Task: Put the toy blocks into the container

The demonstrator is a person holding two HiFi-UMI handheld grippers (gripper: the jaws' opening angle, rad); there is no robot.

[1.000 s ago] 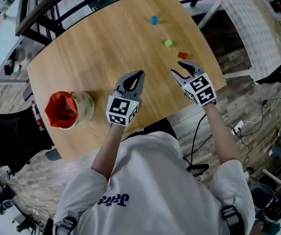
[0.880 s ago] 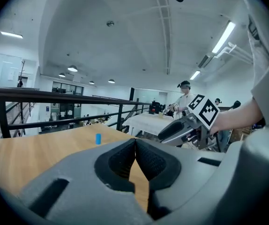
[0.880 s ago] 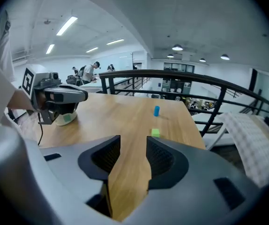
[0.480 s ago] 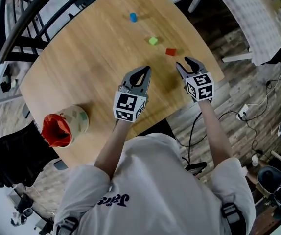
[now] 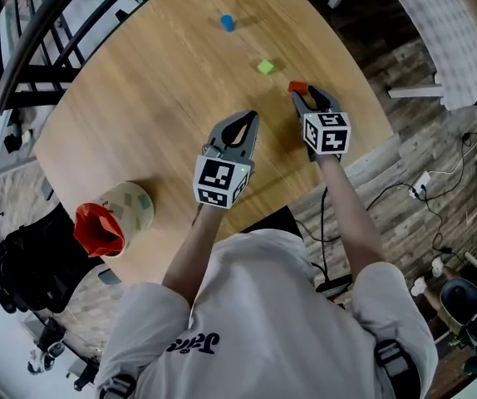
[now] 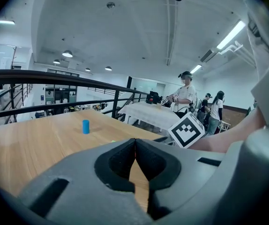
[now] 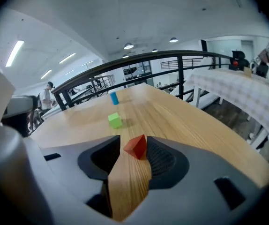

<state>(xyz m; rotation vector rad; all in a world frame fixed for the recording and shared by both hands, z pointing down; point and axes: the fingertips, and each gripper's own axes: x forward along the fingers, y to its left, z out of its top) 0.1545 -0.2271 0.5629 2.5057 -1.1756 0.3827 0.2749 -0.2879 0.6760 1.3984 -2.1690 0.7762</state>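
A red block [image 5: 297, 87] lies on the wooden table [image 5: 155, 98] near its right edge. My right gripper [image 5: 307, 98] is open and low over the table. In the right gripper view the red block [image 7: 135, 146] sits between the tips of my right gripper [image 7: 133, 142], close to the right-hand jaw. A green block [image 5: 264, 67] [image 7: 115, 120] and a blue block [image 5: 227, 22] [image 7: 114, 97] lie farther out. My left gripper [image 5: 245, 120] [image 6: 135, 140] is shut and empty at mid-table. The container [image 5: 110, 219], a cup with a red lining, stands at the near left.
The table's right edge [image 5: 363, 81] drops to the floor just beside my right gripper. A black railing [image 5: 47, 23] runs along the far left side. A cloth-covered table [image 5: 454, 32] stands to the right. Cables [image 5: 413, 189] lie on the floor.
My right gripper has rolled, dropped and moved forward until its open jaws stand around the red block. My left gripper has crept forward, still shut.
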